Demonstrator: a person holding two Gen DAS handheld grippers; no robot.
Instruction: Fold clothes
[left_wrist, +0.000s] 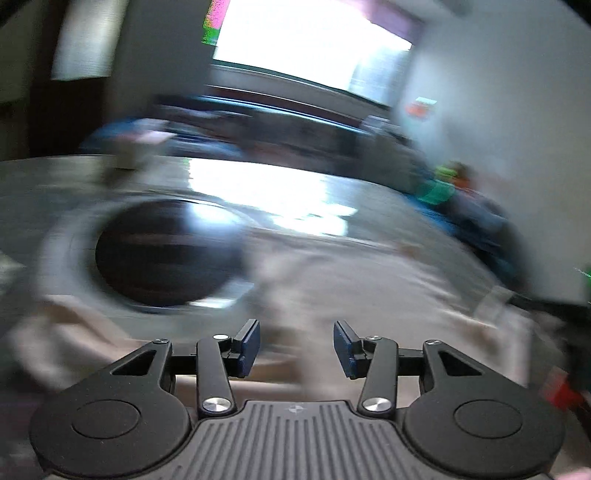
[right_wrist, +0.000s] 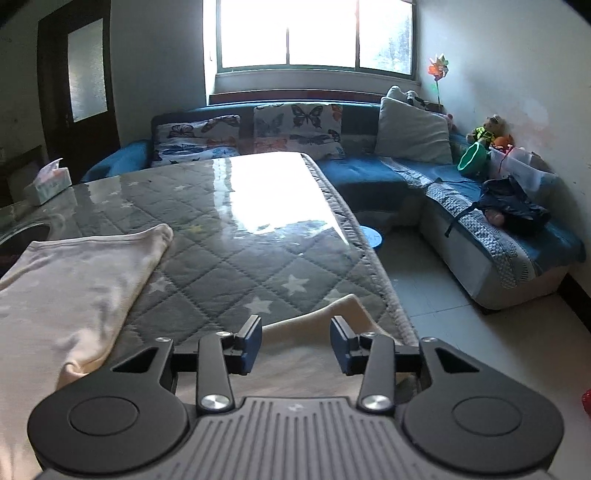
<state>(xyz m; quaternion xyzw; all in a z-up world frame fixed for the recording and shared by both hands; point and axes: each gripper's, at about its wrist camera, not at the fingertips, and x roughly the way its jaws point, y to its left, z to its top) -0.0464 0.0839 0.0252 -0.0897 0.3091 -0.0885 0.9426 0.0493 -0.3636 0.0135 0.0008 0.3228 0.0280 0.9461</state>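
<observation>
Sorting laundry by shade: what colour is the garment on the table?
Cream garment, clearest in the right wrist view.

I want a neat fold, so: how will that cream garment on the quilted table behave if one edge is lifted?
The cream garment will probably go floppy: it lies flat with soft wrinkles and a rolled edge. It looks thin, so likely light. On the glossy table cover it may slide instead of staying put.

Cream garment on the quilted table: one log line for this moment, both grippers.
left gripper: open, empty, view blurred | right gripper: open, empty, over cream garment | quilted table: garment partly folded
</observation>
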